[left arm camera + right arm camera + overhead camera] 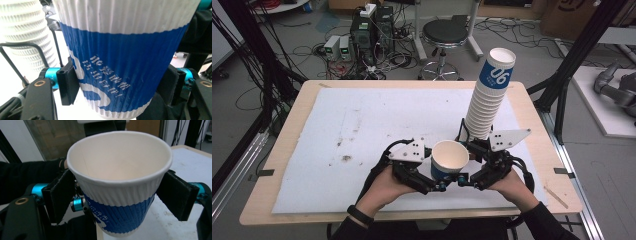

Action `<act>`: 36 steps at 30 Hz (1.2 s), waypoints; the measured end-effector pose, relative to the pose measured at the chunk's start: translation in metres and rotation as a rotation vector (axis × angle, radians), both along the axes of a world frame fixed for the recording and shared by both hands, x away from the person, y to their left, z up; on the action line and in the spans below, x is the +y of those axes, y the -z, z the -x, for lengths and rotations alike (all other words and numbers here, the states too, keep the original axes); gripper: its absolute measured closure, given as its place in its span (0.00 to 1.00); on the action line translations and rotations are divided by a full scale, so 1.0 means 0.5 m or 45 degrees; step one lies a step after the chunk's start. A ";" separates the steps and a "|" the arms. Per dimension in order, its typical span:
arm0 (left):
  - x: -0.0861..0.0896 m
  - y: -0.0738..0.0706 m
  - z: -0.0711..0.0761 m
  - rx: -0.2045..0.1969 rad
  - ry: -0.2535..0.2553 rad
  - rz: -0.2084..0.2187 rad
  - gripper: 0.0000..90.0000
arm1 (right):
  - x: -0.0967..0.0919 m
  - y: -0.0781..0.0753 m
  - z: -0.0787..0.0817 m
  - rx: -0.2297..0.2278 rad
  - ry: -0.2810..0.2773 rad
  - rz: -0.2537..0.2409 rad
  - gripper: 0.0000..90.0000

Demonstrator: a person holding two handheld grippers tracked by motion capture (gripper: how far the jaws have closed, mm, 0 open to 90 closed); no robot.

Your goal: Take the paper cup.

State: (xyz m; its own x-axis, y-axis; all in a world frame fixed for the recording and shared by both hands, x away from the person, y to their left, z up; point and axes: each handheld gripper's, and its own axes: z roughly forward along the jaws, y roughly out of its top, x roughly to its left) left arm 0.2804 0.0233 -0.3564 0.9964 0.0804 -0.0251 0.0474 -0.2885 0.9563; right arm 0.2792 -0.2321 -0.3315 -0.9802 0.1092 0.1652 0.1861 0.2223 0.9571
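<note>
A white paper cup [450, 159] with a blue band is held upright above the front middle of the table, mouth up and with nothing in it. My left gripper [435, 176] comes in from the left and is shut on the cup's lower blue part [120, 50], both pads pressed on its ribbed wall. My right gripper [465, 166] comes in from the right. Its jaws straddle the cup [117, 157] just under the rim, and the pads [175, 195] stand right beside the wall without squeezing it.
A tall leaning stack of the same cups [488, 97] stands just behind the right gripper, close to its plate; the stack [27, 37] also shows beside the held cup. A white sheet [362, 125] covers the wooden table. A stool [444, 32] and cables lie beyond the far edge.
</note>
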 end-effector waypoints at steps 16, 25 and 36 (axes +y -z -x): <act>-0.012 0.012 0.000 0.031 0.009 0.029 0.32 | -0.001 0.003 0.000 -0.012 0.015 -0.059 0.25; -0.008 0.009 0.000 0.043 -0.011 0.044 0.28 | -0.003 0.004 -0.001 -0.019 0.023 -0.068 0.26; 0.006 -0.005 -0.004 0.098 -0.008 0.132 0.19 | -0.003 0.007 -0.001 -0.024 0.036 -0.068 0.26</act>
State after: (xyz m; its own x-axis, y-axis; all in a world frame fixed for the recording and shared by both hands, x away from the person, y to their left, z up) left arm 0.2821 0.0265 -0.3540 0.9908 0.0795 -0.1097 0.1229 -0.1874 0.9746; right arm 0.2795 -0.2336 -0.3349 -0.9798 0.1283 0.1534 0.1737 0.1657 0.9707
